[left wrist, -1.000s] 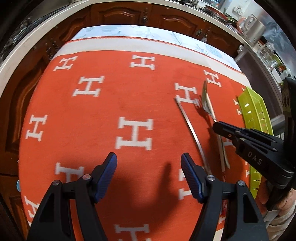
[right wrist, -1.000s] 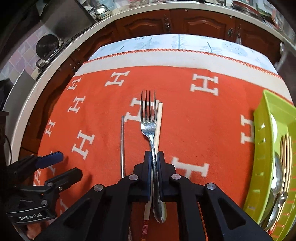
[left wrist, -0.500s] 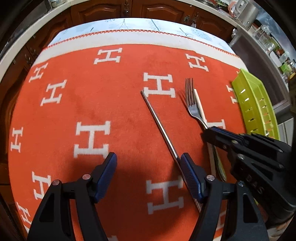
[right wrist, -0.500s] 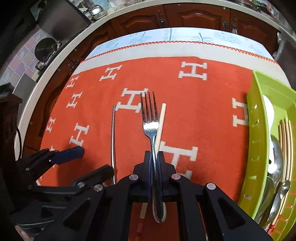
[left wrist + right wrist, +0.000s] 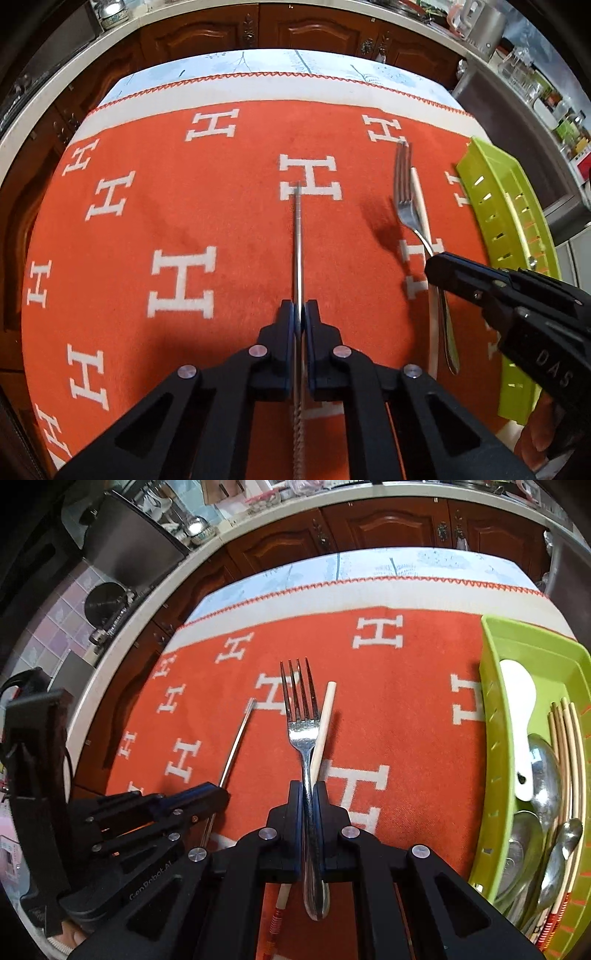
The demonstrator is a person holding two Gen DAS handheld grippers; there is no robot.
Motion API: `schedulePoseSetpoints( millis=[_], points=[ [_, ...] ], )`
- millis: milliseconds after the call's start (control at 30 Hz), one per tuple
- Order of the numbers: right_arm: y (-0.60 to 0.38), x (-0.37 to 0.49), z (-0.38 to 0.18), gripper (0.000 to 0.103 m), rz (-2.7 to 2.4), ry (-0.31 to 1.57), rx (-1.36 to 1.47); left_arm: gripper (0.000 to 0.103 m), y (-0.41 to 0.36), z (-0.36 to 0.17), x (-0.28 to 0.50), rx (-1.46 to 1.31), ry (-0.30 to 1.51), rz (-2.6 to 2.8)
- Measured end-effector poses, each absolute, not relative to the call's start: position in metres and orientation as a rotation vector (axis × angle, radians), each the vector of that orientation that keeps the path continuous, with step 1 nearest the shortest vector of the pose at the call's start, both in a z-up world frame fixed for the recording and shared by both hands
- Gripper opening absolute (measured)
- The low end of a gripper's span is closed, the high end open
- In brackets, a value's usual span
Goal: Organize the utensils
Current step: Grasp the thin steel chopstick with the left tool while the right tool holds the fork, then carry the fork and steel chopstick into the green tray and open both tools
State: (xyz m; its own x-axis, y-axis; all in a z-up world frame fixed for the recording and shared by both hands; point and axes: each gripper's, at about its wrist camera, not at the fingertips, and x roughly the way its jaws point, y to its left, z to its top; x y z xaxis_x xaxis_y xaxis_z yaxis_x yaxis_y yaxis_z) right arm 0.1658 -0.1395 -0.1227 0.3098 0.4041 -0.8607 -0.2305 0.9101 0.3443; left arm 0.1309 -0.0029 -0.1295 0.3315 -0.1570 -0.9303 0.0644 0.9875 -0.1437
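An orange woven blanket patterned with white H letters covers the table. At its right edge sits a lime-green slotted plastic tray, already holding a white flat spoon, several steel spoons and a bundle of pale chopsticks, so much of the sorting looks done. Three pieces remain outside it. The right gripper is clenched on the handle of a shiny steel fork, which appears lifted off the cloth, though the fisheye makes that hard to confirm. A pale wooden chopstick with a red-banded end lies on the blanket under the fork. The left gripper is closed around a thin silver metal chopstick, its tip over a white H.
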Motion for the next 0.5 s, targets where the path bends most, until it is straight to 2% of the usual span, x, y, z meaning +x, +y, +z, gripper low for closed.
schedulePoseSetpoints(
  millis=[500],
  points=[
    [-0.172,0.127,-0.069,0.004,0.434,1.076,0.237,0.003,0.001,-0.076,0.108,-0.134,1.137,-0.222]
  ],
)
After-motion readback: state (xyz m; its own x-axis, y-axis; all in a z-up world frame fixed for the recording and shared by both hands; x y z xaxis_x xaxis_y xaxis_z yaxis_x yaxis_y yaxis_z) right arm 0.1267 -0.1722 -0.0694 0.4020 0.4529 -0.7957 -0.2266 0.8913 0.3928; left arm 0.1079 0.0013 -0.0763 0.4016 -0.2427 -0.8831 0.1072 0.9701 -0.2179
